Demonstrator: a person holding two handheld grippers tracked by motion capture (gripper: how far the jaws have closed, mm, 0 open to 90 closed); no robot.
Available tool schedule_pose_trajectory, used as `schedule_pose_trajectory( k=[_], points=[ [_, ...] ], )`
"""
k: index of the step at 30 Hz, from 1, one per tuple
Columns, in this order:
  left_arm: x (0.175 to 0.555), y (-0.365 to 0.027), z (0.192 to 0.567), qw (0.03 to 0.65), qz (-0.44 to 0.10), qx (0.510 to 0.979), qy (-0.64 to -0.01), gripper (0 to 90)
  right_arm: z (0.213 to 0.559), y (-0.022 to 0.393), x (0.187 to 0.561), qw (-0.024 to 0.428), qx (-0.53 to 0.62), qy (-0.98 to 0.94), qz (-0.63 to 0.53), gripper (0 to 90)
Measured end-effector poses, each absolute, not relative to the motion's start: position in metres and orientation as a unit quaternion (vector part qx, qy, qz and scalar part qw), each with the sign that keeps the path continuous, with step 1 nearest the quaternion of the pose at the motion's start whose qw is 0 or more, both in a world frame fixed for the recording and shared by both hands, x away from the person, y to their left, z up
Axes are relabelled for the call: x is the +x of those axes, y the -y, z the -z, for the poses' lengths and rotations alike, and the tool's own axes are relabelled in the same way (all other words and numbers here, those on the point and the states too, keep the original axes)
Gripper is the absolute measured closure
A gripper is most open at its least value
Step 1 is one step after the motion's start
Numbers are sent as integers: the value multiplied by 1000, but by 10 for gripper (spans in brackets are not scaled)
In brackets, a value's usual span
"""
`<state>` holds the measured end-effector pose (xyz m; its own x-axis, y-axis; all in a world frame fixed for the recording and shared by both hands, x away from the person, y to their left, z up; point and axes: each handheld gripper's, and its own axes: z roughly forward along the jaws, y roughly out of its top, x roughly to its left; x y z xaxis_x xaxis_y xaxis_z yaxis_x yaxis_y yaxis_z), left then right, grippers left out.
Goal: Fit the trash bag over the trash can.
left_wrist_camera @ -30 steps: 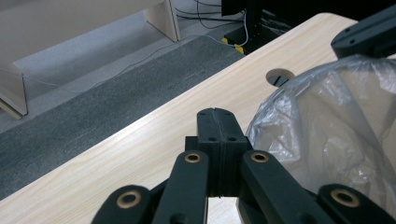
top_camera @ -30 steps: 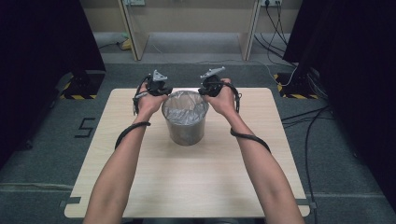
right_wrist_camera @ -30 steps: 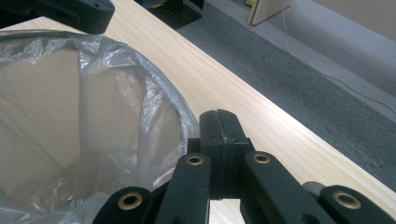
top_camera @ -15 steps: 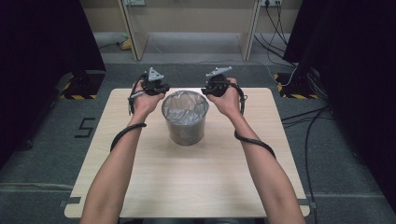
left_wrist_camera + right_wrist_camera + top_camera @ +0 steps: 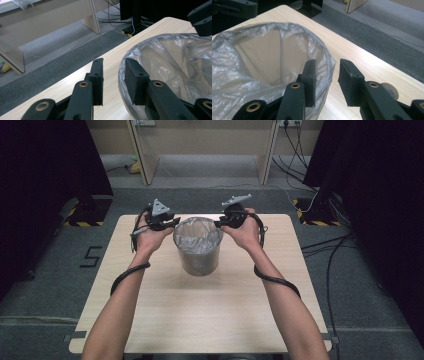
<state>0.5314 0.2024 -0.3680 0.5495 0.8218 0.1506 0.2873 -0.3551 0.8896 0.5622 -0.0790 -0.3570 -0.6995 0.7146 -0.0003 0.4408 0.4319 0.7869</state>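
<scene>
A grey bin (image 5: 199, 262) lined with a clear plastic bag (image 5: 197, 239) stands at the middle of the wooden table (image 5: 200, 320). My left gripper (image 5: 173, 224) is at the bin's left rim and my right gripper (image 5: 220, 223) at its right rim. In the left gripper view the left gripper (image 5: 113, 62) is open; its jaws have just been opening, and the bag's rim (image 5: 140, 47) lies against the right pad's side, not in the gap. The right gripper (image 5: 327, 62) has also just been opening, with the bag's edge (image 5: 329, 62) loose between its pads.
Grey carpet surrounds the table. Wooden furniture legs (image 5: 142, 160) stand at the back. Cables (image 5: 330, 260) trail on the floor at the right. Yellow-black striped bases (image 5: 82, 222) sit at the table's far corners, beside dark curtains (image 5: 45, 165).
Both grippers' jaws have opened from shut. Both hands have drawn slightly outward from the bin's rim. The bin has stayed in place.
</scene>
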Motion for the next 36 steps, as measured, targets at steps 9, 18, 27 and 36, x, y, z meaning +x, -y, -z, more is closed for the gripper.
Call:
schedule_pose_trajectory(
  k=[9,18,27,36],
  points=[
    [522,-205,368,439,-309,765,-354,683,361,86,558,146,356,-829,-405,734],
    [518,-201,364,444,-309,765,-348,679,360,81,554,151,356,-833,-396,680],
    [518,-200,364,444,-310,766,-347,682,360,86,552,140,363,-834,-392,834],
    [518,-198,364,443,-310,768,-344,684,359,90,550,134,368,-828,-401,889]
  ],
)
